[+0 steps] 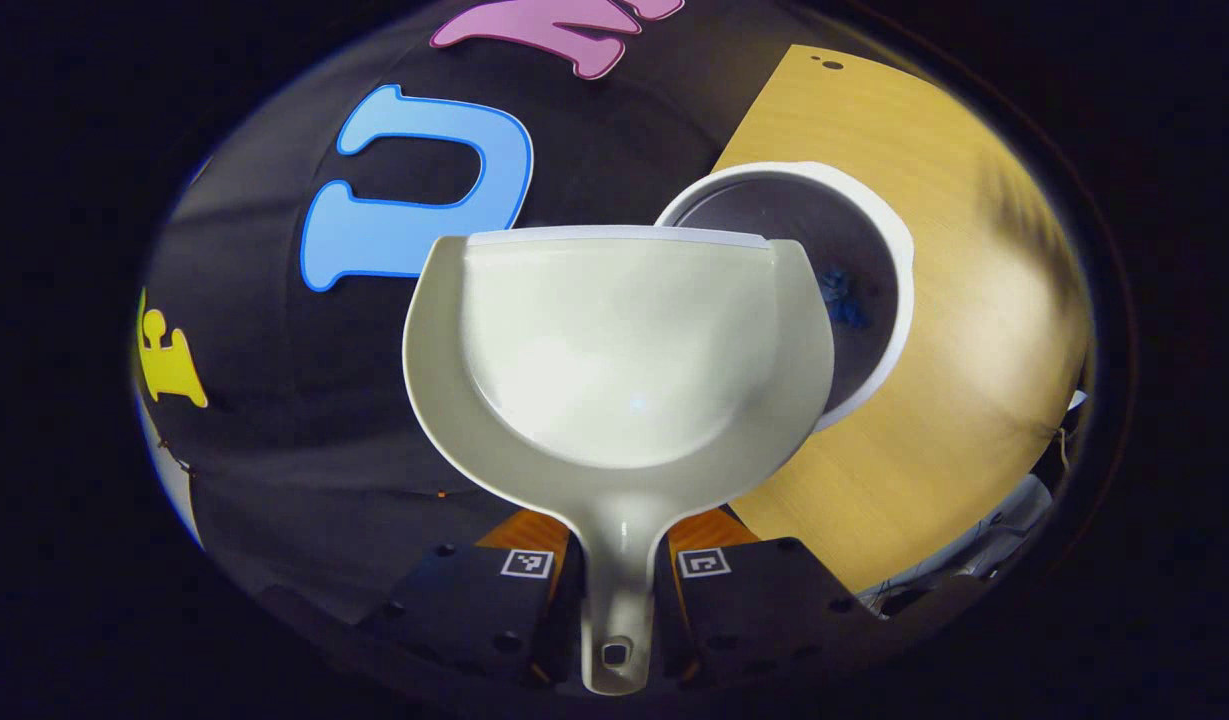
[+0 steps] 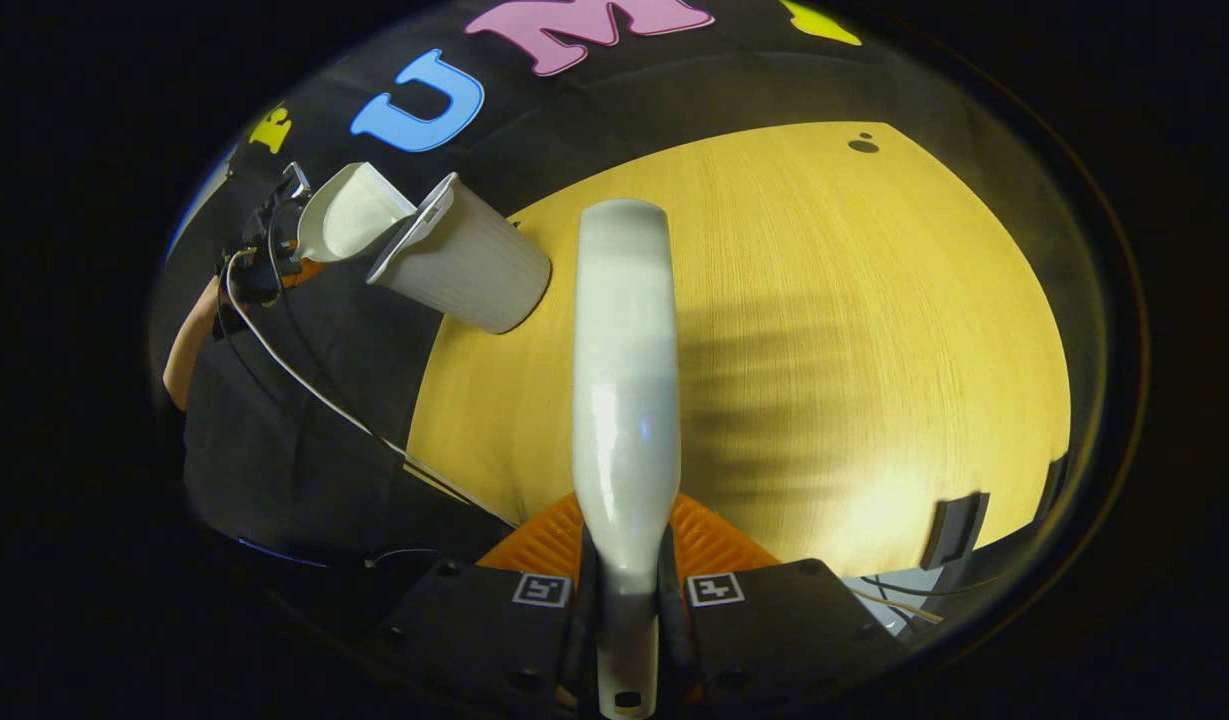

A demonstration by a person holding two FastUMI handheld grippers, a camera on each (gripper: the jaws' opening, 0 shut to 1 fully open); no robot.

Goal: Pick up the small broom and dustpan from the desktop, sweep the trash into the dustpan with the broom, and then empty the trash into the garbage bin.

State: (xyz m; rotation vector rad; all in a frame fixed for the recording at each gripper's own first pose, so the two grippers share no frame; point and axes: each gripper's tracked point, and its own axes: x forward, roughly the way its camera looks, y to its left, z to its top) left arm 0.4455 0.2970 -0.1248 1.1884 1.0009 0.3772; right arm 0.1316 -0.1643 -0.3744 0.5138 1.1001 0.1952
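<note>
Left hand-held gripper point(image 1: 614, 610) pinches the dustpan point(image 1: 619, 350) by its handle, both fingers pressed on it; pan is off the counter point(image 1: 974, 330), tilted w/ its lip over the garbage bin point(image 1: 879, 300) at the counter's left edge. Blue trash point(image 1: 842, 300) lies inside the bin. Right hand-held gripper point(image 2: 626, 610) is clamped on the broom point(image 2: 624, 380), held above the counter's near edge. Right gripper view also shows pan, bin and a forearm point(image 2: 189, 345) off the left edge.
</note>
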